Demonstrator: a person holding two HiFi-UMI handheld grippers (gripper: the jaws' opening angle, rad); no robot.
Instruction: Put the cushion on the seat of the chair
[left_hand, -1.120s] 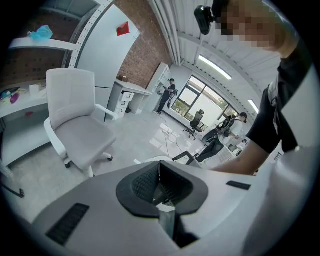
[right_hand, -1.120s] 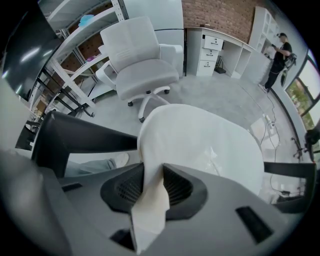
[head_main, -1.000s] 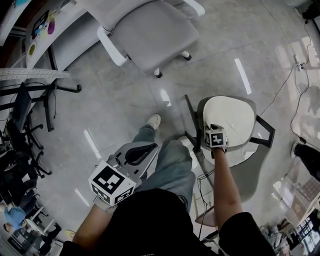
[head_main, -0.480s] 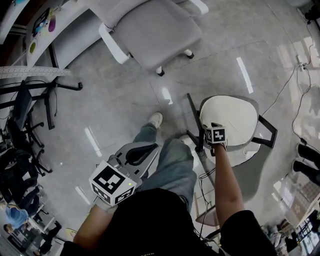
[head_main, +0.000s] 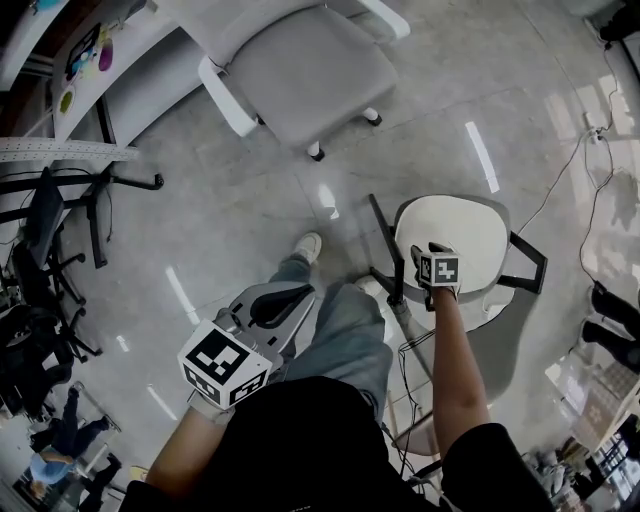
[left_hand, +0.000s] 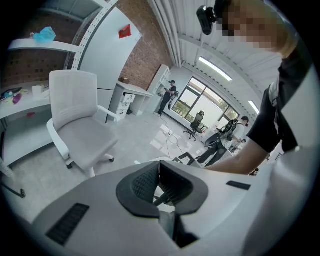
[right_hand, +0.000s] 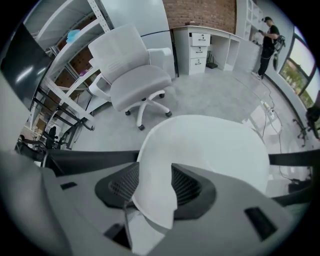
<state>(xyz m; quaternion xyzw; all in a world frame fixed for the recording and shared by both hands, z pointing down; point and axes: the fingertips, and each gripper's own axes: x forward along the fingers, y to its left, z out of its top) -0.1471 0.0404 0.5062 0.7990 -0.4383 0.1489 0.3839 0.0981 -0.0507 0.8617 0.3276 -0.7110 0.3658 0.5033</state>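
A white cushion (head_main: 458, 226) lies on the seat of a small black-framed chair (head_main: 528, 262). My right gripper (head_main: 432, 248) hangs steeply down over the cushion's near edge. In the right gripper view that edge of the cushion (right_hand: 215, 145) sits between the pads of the right gripper (right_hand: 154, 170). Its jaws have just been opening and stand wide, not pinching it. My left gripper (head_main: 298, 294) is held low at the left over the person's leg. Its pads meet with nothing between them in the left gripper view (left_hand: 159, 172).
A grey office chair (head_main: 300, 70) with white arms stands behind. A desk (head_main: 120, 60) and black chair bases (head_main: 60, 230) line the left side. Cables (head_main: 590, 190) trail over the glossy floor at the right, where someone's shoes (head_main: 610, 320) stand.
My right gripper has shifted slightly right and up over the cushion's near edge. The left gripper has stayed where it was.
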